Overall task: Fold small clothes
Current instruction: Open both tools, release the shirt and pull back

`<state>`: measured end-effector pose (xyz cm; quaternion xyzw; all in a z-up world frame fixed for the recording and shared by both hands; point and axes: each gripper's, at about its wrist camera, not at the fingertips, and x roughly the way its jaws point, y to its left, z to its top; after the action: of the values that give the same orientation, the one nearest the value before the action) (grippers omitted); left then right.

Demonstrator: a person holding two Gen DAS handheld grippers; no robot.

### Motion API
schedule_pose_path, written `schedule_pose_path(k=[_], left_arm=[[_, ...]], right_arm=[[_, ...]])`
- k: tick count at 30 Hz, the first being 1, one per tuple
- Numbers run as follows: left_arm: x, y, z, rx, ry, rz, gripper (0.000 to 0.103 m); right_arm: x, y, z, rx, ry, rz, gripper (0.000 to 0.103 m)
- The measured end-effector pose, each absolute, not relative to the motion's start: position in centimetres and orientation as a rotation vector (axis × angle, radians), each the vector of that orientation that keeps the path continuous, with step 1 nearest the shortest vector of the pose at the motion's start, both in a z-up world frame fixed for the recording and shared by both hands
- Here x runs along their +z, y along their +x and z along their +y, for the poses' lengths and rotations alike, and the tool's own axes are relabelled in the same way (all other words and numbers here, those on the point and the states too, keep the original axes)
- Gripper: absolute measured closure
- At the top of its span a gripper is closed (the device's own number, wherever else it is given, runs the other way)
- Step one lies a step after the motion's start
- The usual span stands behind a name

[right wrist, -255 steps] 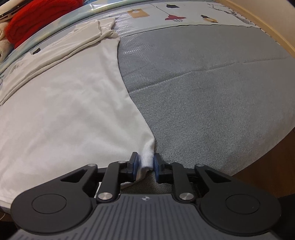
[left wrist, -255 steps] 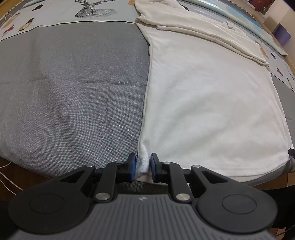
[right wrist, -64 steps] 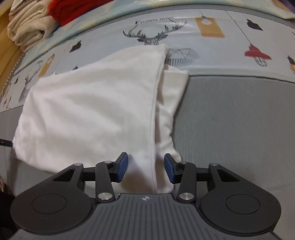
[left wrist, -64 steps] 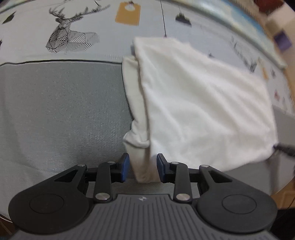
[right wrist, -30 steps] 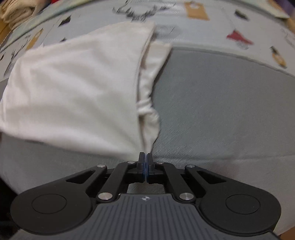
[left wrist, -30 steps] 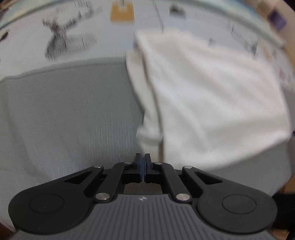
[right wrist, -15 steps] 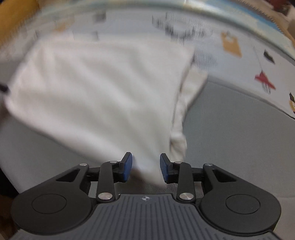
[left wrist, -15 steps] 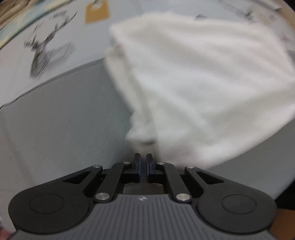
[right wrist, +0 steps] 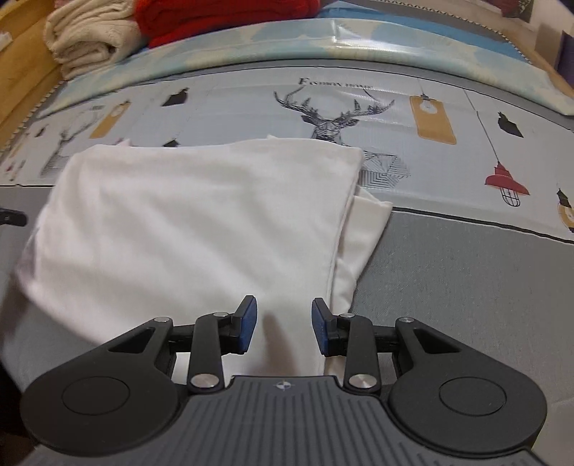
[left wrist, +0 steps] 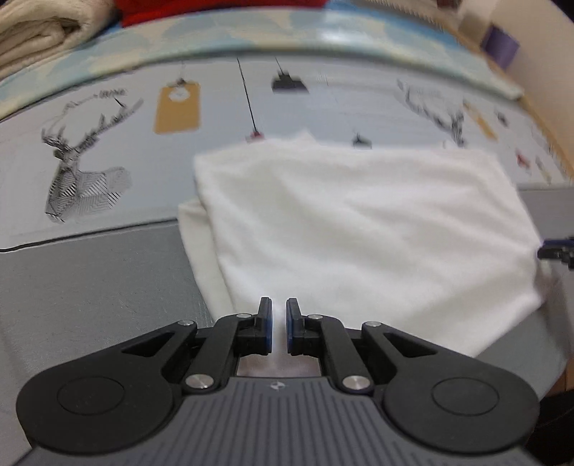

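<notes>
A white garment [left wrist: 358,229] lies folded in front of me on the grey cloth surface [left wrist: 89,286], its far edge reaching onto the pale printed sheet [left wrist: 107,118] with the deer heads and hanging lamps. My left gripper [left wrist: 278,324] sits low at the garment's near left corner with its jaws drawn close, only a narrow slit between the blue pads, and white fabric shows in that slit; the view is soft with blur, so I cannot tell whether the pads are pinching the cloth or merely resting over it. On that side a lower layer of the garment sticks out from under the top layer as a pale strip along the left edge. My right gripper [right wrist: 283,328] is at the near right corner with its jaws standing well apart, the top layer of the garment [right wrist: 201,229] lying between the two blue pads and neither pad closed on it. From this side, too, the under layer peeks out along the right edge, just beside the hemmed border of the top layer. Beyond the printed sheet [right wrist: 448,172], at the back, a folded cream knit [right wrist: 86,36] and a red knit [right wrist: 222,14] sit stacked side by side, touching, behind a glossy blue-patterned mat [right wrist: 323,43].
</notes>
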<state>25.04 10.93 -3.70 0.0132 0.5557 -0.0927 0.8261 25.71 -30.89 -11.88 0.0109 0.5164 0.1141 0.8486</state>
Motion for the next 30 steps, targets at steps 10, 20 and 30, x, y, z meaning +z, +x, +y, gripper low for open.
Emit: schedule_pose_path(k=[10,20,30], left_arm=[[-4.4,26.2,11.8,-0.117,0.031,1.196,0.09],[-5.6,26.0,11.5,-0.105,0.131,1.246,0.085],[-0.6,24.2,13.3,-0.072,0.056,1.062,0.067]], right_arm=[[-12.7,26.4,-30.7,0.206,0.005,1.105,0.066],[-13.2,26.6,-30.2,0.16,-0.054,1.117,0.059],[-8.6,24.8,-28.8,0.055,-0.14,0.895,0.055]])
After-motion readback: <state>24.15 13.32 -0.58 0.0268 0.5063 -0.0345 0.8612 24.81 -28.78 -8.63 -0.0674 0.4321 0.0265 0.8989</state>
